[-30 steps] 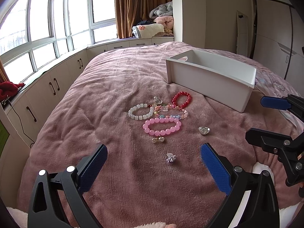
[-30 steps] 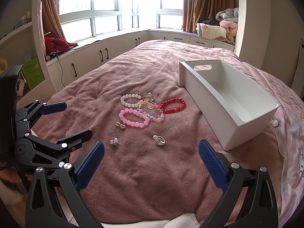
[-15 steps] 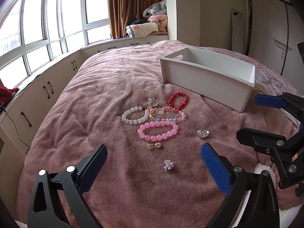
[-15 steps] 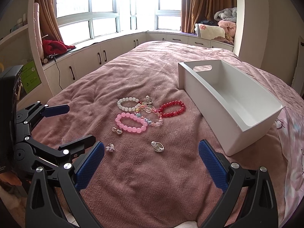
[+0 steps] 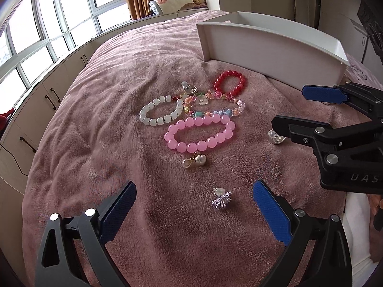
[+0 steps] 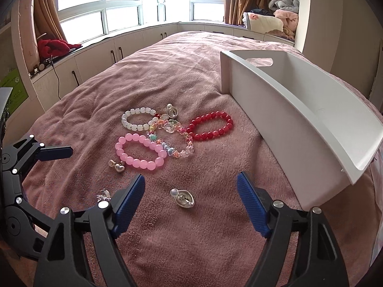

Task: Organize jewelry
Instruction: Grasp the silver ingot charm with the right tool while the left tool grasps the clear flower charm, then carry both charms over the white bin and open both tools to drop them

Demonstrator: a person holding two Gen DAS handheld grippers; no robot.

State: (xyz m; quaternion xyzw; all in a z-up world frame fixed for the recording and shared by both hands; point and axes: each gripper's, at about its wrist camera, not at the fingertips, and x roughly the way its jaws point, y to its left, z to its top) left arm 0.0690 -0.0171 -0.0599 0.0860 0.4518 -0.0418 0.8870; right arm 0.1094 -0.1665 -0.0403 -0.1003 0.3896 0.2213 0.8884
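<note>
Jewelry lies on the pink blanket: a pink bead bracelet (image 5: 199, 134) (image 6: 140, 151), a white bead bracelet (image 5: 160, 113) (image 6: 137, 118), a red bead bracelet (image 5: 229, 83) (image 6: 209, 125), a multicoloured bracelet (image 5: 213, 107) (image 6: 172, 141), a heart charm (image 5: 194, 162) (image 6: 117, 166), a sparkly silver charm (image 5: 221, 198) (image 6: 103, 195) and a silver clip (image 6: 183, 197) (image 5: 275, 138). A white bin (image 5: 270, 45) (image 6: 304, 122) stands behind them. My left gripper (image 5: 194, 208) is open above the sparkly charm. My right gripper (image 6: 191, 198) is open around the silver clip.
The bed's left edge drops off toward white cabinets (image 6: 95, 62) under bay windows. Folded blankets (image 6: 270, 22) sit on the window seat at the back. A red cloth (image 6: 53, 46) lies on the left sill.
Both grippers have moved forward and down toward the jewelry, which now looks larger. The right gripper has closed in on the silver clip. Both stay open.
</note>
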